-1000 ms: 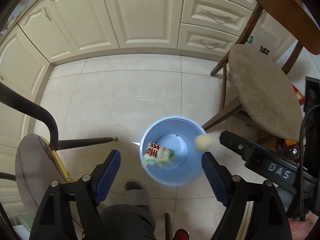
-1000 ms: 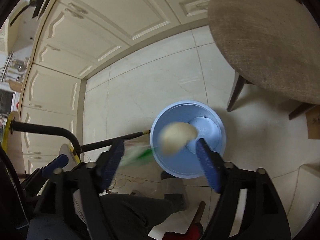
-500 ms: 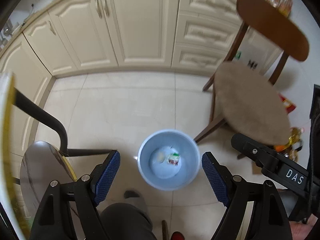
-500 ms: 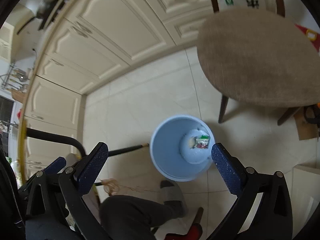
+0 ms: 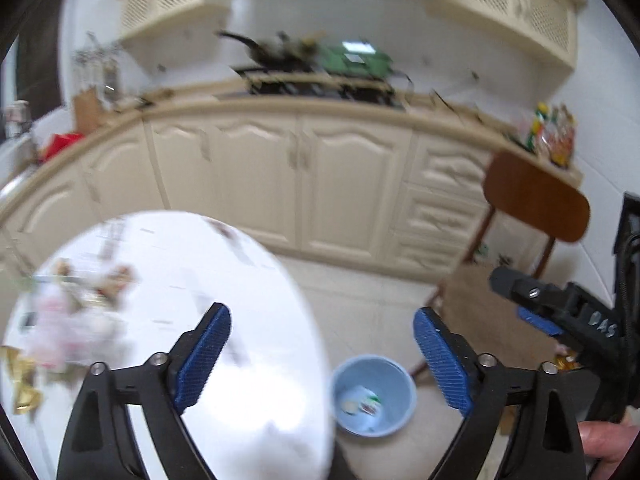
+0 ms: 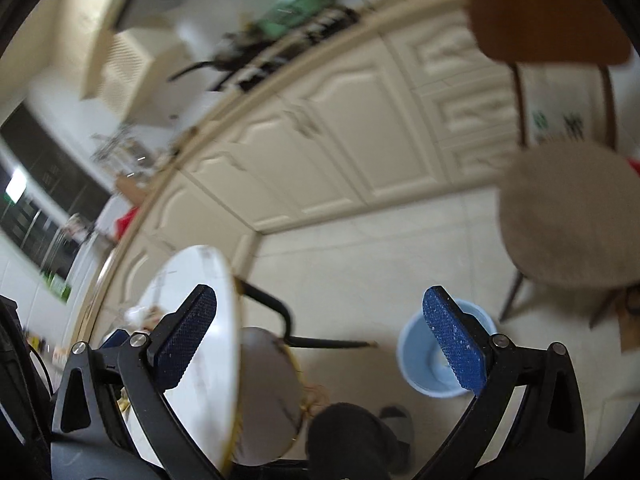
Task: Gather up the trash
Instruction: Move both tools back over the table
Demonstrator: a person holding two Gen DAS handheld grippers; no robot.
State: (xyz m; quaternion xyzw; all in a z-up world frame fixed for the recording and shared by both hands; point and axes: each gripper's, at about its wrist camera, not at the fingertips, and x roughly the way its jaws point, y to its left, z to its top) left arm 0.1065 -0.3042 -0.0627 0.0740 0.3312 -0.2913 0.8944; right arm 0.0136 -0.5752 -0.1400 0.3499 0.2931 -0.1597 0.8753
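Trash sits in the blue bin [image 5: 373, 396] on the floor now: 2 pieces, a pale round lump [image 5: 349, 405] and a small red-and-green wrapper [image 5: 370, 404], both lying on its bottom. A second ago they were still dropping from my grippers towards it, so that pair is collected. Since then I have lifted both hands away from the bin, and the view has swung up from the floor tiles to the cream cabinets [image 5: 300, 184] and the cluttered counter above them.

My left hand-held gripper [image 5: 322, 360] is released, its jaws opening wider, with nothing between the blue pads. My right hand-held gripper [image 6: 320, 340] is released too, jaws spread as far as they go and empty. In the right wrist view the bin [image 6: 416, 364] stands partly behind my right pad, near the wooden chair [image 6: 568, 216] and just ahead of my slippered foot [image 6: 394, 420].

The round white tabletop [image 5: 192, 280] has come into the left view beside the bin. At its far left edge lies a blurred heap, pinkish and white with a scrap of gold foil [image 5: 16, 376]; I take it for more trash, though the blur hides what each piece is. I judge the next step is to reach there and pick up another piece.
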